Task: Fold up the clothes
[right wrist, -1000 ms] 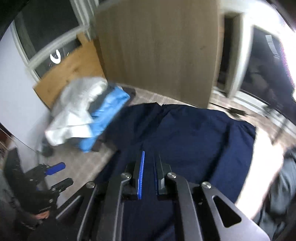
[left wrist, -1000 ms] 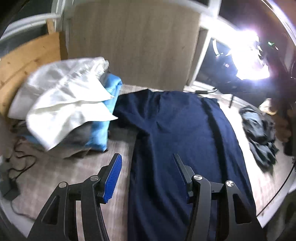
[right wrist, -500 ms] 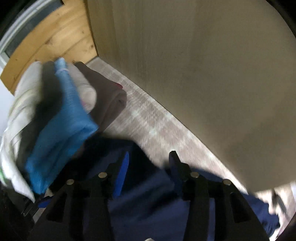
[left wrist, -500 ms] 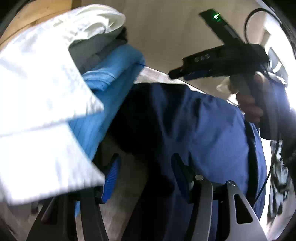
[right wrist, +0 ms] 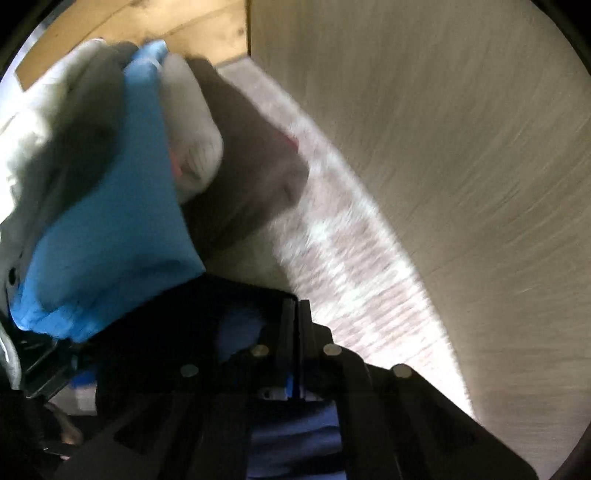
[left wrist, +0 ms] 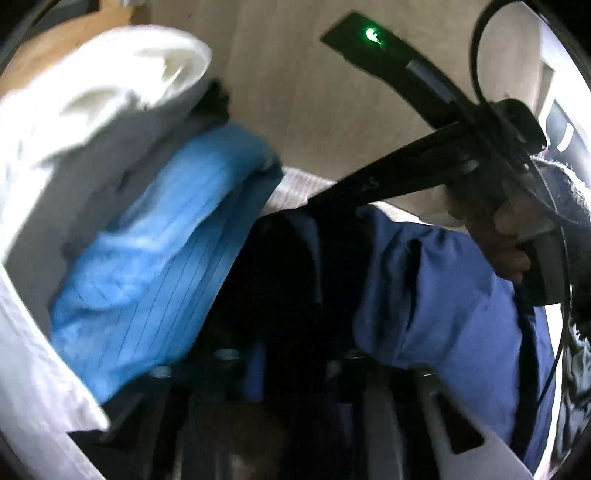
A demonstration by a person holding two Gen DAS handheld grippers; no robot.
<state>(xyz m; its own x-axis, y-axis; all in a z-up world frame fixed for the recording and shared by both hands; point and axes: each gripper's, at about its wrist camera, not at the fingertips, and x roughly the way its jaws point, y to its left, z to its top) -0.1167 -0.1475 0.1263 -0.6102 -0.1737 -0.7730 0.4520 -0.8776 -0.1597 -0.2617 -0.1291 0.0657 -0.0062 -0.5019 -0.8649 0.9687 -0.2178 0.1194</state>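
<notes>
Two grippers: right gripper [right wrist: 294, 314] is clamped on navy garment [left wrist: 436, 295]; left gripper [left wrist: 291, 362] is shadowed, state unclear; clothes pile [left wrist: 155, 251] beside.

A pale wood-grain panel [right wrist: 461, 147] filled the upper right of the right wrist frame, an orange-brown board [right wrist: 147, 33] sat upper left, and a checked cloth surface [right wrist: 351, 273] ran between.

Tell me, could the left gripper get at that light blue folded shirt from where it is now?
Probably yes. The light blue shirt lies just ahead and to the left of the left gripper, nothing between them, though its fingers sit deep in the navy garment.
</notes>
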